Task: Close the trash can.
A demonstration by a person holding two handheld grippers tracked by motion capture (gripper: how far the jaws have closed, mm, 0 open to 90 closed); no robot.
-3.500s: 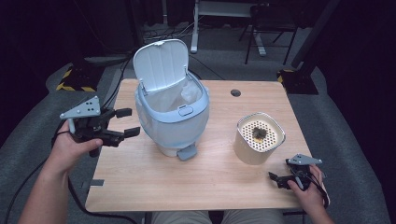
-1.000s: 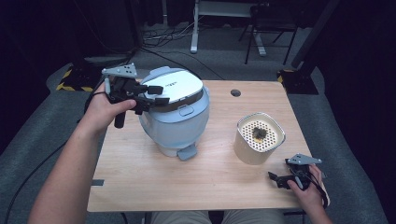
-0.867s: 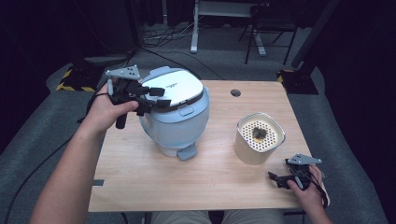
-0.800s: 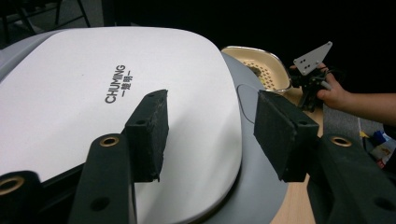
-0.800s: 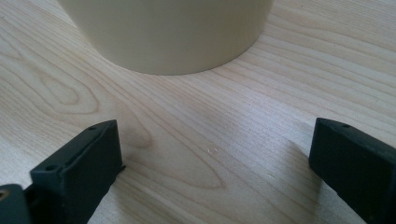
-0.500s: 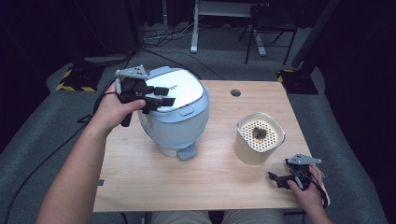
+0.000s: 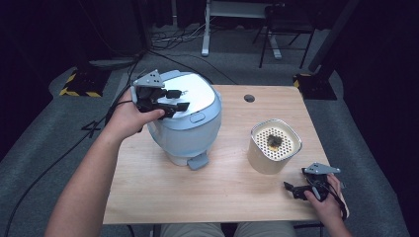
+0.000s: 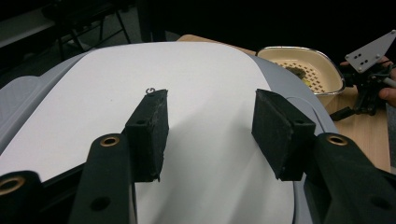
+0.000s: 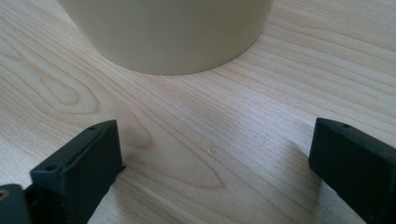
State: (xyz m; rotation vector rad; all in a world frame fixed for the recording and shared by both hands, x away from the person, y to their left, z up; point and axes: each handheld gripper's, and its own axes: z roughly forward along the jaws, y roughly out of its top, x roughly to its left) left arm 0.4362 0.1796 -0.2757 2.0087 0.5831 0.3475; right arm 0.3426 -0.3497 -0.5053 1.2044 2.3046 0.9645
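Bin (image 7: 185, 126) stands at table (image 7: 217, 197) centre-left: rigid, smooth plastic, likely light, its white lid (image 8: 187, 107) slippery. Left gripper (image 7: 177, 100) hovers over the lid, jaws apart, empty; press flat, don't pinch. Right gripper (image 7: 292, 189) rests open.

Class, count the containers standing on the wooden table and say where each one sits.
2. The pale blue lidded bin stands at the table's left-centre; the cream container with a perforated top stands to its right. None seems hidden.
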